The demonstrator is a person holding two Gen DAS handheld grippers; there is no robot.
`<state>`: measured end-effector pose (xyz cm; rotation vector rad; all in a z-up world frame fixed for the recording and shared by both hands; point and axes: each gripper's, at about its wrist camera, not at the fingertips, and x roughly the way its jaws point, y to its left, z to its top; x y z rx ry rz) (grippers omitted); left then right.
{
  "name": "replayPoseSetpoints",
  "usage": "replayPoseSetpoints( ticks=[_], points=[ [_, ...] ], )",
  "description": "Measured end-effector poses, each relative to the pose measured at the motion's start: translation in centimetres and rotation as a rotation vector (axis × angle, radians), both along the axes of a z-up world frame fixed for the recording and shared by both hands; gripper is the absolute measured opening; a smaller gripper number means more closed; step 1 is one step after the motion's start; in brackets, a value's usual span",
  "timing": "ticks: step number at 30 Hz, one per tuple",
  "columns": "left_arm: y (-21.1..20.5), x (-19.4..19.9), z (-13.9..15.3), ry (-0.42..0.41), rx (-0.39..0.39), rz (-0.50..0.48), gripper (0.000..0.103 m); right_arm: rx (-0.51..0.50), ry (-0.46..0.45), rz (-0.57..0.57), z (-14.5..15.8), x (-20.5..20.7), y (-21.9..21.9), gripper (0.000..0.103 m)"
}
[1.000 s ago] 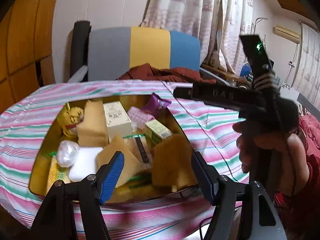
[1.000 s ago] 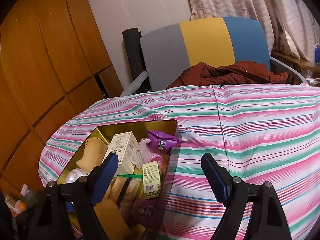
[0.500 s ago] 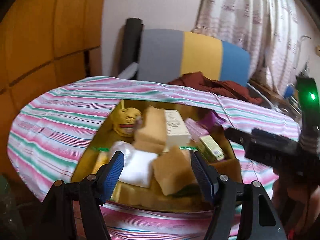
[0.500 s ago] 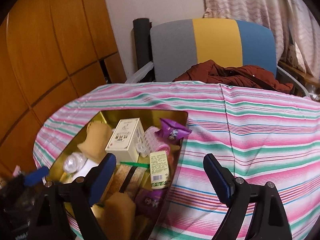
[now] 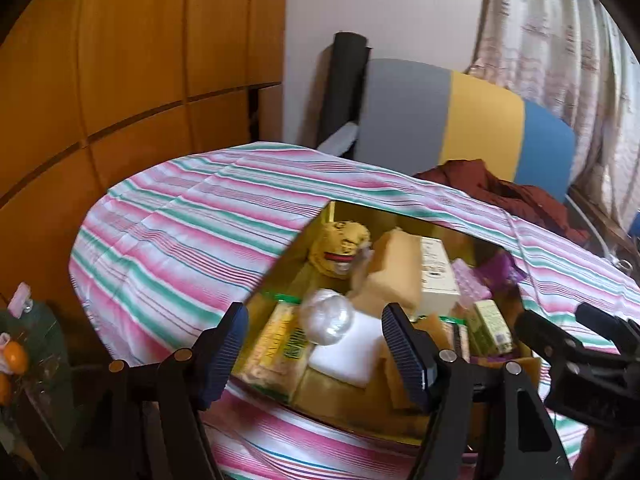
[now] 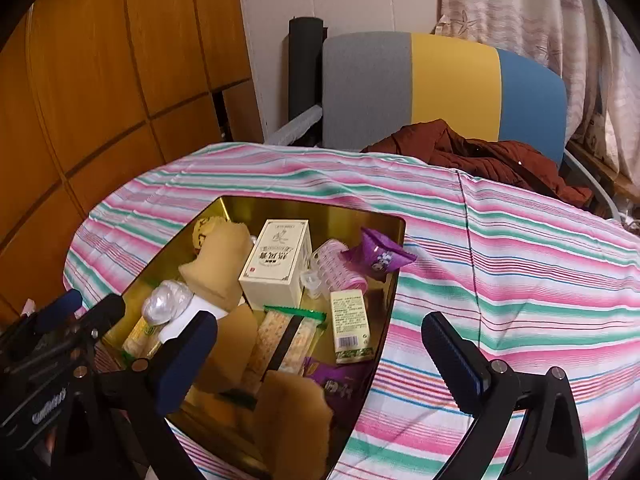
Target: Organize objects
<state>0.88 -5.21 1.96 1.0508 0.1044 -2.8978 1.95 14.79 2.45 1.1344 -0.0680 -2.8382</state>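
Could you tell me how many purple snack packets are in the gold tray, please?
2. One purple packet leans on the gold tray's far right rim, beside the pink hair roller. The other purple packet lies flat near the right wall, below the small green box. More may be buried underneath.

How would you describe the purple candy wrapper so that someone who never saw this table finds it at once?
On the striped tablecloth sits a gold tray full of small items. At its far right corner, beside the pink hair roller, lies the purple candy wrapper. It alone hangs over the rim, with crimped ends and a small cartoon face.
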Motion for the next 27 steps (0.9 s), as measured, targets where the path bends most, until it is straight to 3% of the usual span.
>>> replayPoseSetpoints(
  ticks=[9, 16, 24, 27],
  points=[
    [0.33, -0.03, 0.48, -0.025, -0.021, -0.006, 0.070, 0.023, -0.037, -0.050, 0.46, 0.09, -0.83, 0.103],
    [0.15, -0.31, 0.40, -0.070, 0.021, -0.008, 0.070, 0.020, -0.066, -0.110, 0.54, 0.07, -0.33, 0.103],
    [0.25, -0.23, 0.34, -0.093, -0.029, 0.046, 0.068, 0.035, -0.073, -0.115, 0.41, 0.09, -0.49, 0.103],
    [0.01, -0.27, 0.32, -0.099, -0.014, 0.047, 0.068, 0.037, -0.078, -0.118, 0.30, 0.01, -0.51, 0.103]
  ],
)
